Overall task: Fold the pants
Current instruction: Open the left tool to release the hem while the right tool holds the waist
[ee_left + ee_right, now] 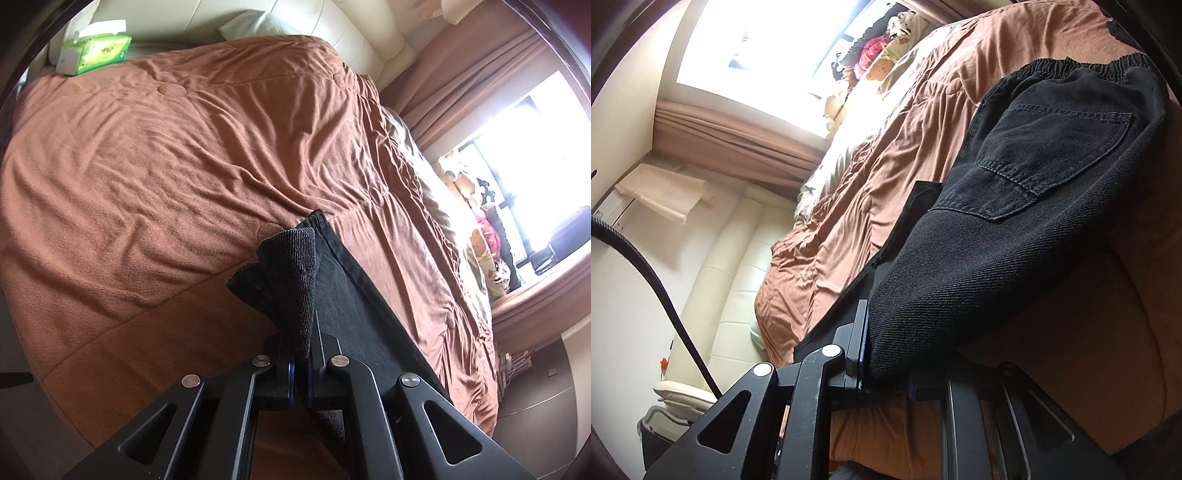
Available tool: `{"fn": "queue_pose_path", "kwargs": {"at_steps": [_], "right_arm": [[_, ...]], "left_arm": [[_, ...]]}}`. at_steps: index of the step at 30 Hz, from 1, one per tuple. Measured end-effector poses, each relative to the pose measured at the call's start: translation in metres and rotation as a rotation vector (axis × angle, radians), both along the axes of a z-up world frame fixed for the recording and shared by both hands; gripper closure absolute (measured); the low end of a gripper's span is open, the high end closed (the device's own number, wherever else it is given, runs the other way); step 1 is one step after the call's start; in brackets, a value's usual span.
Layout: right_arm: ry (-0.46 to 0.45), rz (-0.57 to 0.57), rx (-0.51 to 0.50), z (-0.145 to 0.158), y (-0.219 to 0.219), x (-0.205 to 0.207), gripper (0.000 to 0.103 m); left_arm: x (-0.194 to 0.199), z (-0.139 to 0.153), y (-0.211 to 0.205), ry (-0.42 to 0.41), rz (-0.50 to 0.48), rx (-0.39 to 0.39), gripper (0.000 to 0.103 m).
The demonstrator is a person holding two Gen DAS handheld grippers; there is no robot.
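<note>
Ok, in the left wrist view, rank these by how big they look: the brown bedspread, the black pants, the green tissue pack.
1. Brown bedspread, fills most of the view.
2. Black pants, though nearness to the camera enlarges them.
3. Green tissue pack, small and far.

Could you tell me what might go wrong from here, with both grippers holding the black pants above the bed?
The left gripper pinches only a narrow tip of the black pants, so the cloth could slip out under tension. The right gripper clamps a thick bunch near the back pocket; the layers may shift and fold crookedly. The brown bedspread is wrinkled, so dragging the pants across it could snag or rumple both.
</note>
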State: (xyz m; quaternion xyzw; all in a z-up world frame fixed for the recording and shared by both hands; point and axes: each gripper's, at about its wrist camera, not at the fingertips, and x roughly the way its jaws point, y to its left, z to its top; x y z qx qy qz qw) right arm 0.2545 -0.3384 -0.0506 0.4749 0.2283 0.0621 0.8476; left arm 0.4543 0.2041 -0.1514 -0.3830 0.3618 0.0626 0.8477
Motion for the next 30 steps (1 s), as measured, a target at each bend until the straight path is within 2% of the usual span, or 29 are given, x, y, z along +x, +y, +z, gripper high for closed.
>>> {"fn": "queue_pose_path", "kwargs": {"at_steps": [12,15,20,21,22,24,25,26,28,30], "right_arm": [[0.009,-0.004,0.009,-0.014,0.017,-0.029,0.090],[0.071,0.001,-0.010,-0.022,0.020,-0.026,0.089],[0.188,0.005,0.030,-0.039,0.015,-0.020,0.080],[0.193,0.012,0.044,-0.040,0.016,-0.021,0.069],[0.190,0.021,0.055,-0.039,0.016,-0.024,0.054],[0.186,0.031,0.038,-0.032,0.017,-0.031,0.038],[0.192,0.034,0.015,-0.026,0.016,-0.033,0.033],[0.197,0.037,-0.006,-0.020,0.016,-0.036,0.032],[0.188,0.042,-0.021,-0.010,0.013,-0.043,0.032],[0.170,0.036,-0.012,-0.003,0.008,-0.051,0.032]], "left_arm": [[-0.037,-0.012,0.025,0.023,0.047,-0.013,0.099],[-0.037,-0.024,0.030,0.046,0.048,-0.020,0.099],[-0.042,-0.047,0.032,0.085,0.063,-0.046,0.098],[-0.043,-0.050,0.033,0.091,0.065,-0.051,0.097],[-0.045,-0.053,0.034,0.096,0.064,-0.057,0.095],[-0.048,-0.056,0.036,0.109,0.065,-0.058,0.090],[-0.051,-0.057,0.037,0.114,0.066,-0.058,0.083],[-0.054,-0.059,0.037,0.116,0.068,-0.062,0.075],[-0.060,-0.061,0.037,0.110,0.067,-0.070,0.066],[-0.065,-0.063,0.036,0.105,0.061,-0.078,0.065]]}}
